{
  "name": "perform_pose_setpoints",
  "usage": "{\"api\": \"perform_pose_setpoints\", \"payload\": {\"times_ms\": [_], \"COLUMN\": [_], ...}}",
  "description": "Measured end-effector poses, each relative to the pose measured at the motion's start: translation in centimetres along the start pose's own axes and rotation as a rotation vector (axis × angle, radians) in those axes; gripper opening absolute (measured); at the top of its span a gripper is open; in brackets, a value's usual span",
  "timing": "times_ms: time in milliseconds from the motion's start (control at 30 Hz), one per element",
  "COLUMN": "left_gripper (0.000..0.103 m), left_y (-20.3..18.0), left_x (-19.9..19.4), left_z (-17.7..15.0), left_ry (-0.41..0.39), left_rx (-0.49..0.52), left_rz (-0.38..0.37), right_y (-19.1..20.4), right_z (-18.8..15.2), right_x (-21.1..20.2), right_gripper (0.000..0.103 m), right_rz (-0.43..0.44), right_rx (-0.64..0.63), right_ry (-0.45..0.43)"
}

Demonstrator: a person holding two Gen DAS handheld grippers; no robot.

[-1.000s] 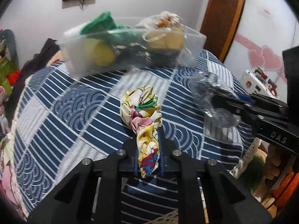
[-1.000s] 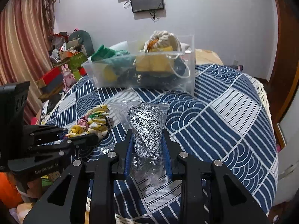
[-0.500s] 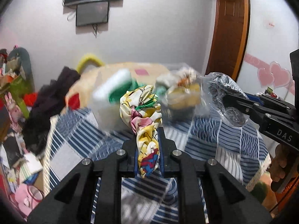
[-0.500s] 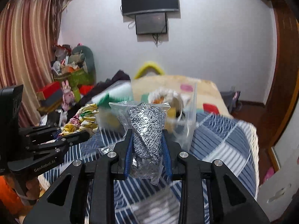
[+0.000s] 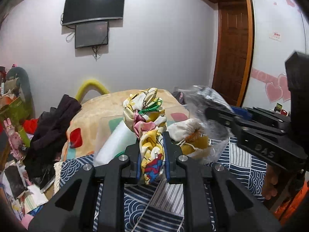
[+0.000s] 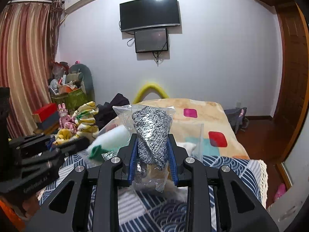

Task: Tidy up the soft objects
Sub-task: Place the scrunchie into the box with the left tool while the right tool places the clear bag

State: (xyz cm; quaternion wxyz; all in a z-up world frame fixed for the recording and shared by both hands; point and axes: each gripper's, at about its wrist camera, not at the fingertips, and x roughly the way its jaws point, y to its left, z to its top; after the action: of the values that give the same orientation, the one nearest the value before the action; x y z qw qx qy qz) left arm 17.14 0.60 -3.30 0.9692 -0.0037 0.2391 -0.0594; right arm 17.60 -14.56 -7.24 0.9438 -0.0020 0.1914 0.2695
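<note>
My left gripper point(image 5: 151, 150) is shut on a yellow patterned cloth bundle point(image 5: 148, 116) and holds it in the air. My right gripper point(image 6: 152, 150) is shut on a black-and-white knit item in a clear plastic bag point(image 6: 151, 133), also lifted. A clear plastic bin point(image 5: 115, 135) with soft items, among them a white drawstring pouch point(image 5: 185, 131) and a white-green roll point(image 6: 110, 139), stands on the blue patterned table point(image 5: 241, 166) just ahead of both grippers. The right gripper point(image 5: 227, 114) shows in the left wrist view, the left gripper point(image 6: 63, 143) in the right wrist view.
A bed with a peach blanket point(image 6: 208, 116) lies behind the table. Dark clothes point(image 5: 54, 119) are piled at its left side. Boxes and toys point(image 6: 58, 114) are stacked by the curtain. A wooden door point(image 5: 231, 54) is at the right.
Both grippers have lifted their items off the table and tilted upward, so the wall and bed now fill the views. The bin now sits lower and closer.
</note>
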Motion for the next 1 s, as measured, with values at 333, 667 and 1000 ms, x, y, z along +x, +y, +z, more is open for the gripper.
{"api": "perform_pose_setpoints", "payload": {"times_ms": [333,667,1000], "left_gripper": [0.016,0.045,0.062], "left_y": [1.0,2.1,3.7], "left_x": [6.1,8.1,4.3], "left_z": [-0.1,-1.3,-1.0], "left_ry": [0.1,0.184,0.116], "left_rx": [-0.038,-0.093,-0.141], "left_rz": [0.008,0.025,0.019], "right_y": [-0.1,0.2,-1.5], "right_z": [-0.4,-1.3,0.1], "right_x": [4.9,6.9,3.5], "right_gripper": [0.026,0.031,0.07], "right_rz": [0.02,-0.014,0.048], "right_rx": [0.031,-0.003,0.08], "right_ry": [0.103,0.186,0.132]}}
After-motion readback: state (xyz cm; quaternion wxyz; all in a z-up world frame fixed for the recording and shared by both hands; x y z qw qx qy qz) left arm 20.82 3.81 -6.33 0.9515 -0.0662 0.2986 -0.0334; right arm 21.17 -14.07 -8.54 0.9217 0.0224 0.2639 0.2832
